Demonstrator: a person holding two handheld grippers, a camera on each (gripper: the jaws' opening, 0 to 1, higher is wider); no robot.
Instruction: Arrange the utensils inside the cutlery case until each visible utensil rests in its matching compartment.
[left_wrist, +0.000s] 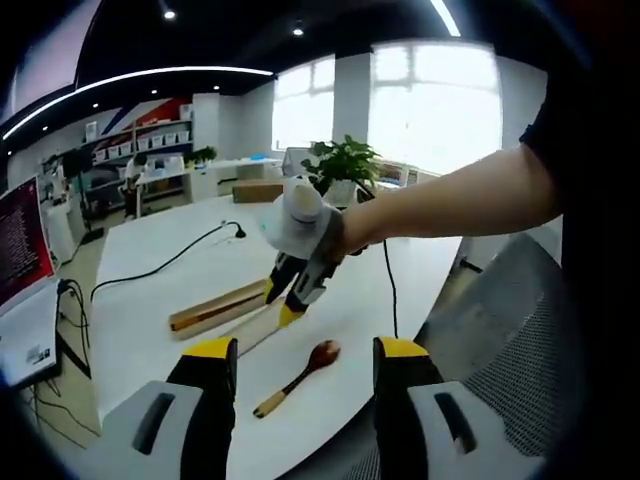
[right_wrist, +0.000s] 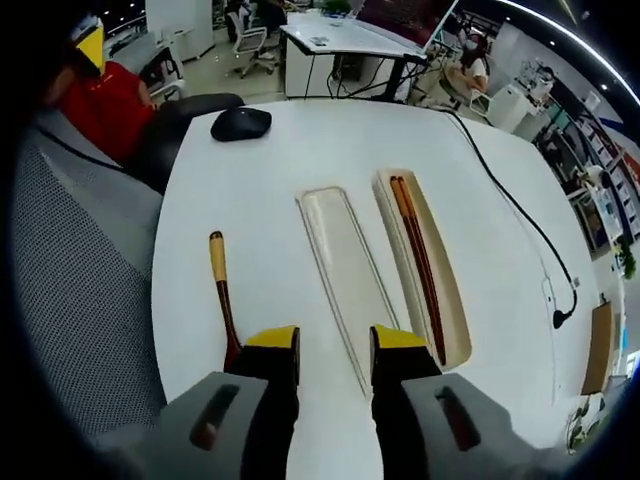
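A wooden spoon (left_wrist: 300, 375) with a reddish bowl lies on the white table (left_wrist: 160, 320), just beyond my left gripper (left_wrist: 305, 350), which is open and holds nothing. In the right gripper view the spoon (right_wrist: 222, 295) lies left of the open cutlery case, its bowl hidden behind my jaw. The case's shallow half (right_wrist: 342, 262) is empty. Its deeper half (right_wrist: 455, 330) holds a pair of brown chopsticks (right_wrist: 418, 262). My right gripper (right_wrist: 335, 345) hovers open above the near end of the case. It also hangs over the case (left_wrist: 218, 306) as the right gripper (left_wrist: 290, 302) on a person's arm.
A black mouse (right_wrist: 240, 123) sits at the far end of the table. A black cable (right_wrist: 510, 200) runs along the right side. A grey mesh chair (right_wrist: 80, 280) stands at the left table edge. Desks, shelves and a potted plant (left_wrist: 345, 160) stand beyond.
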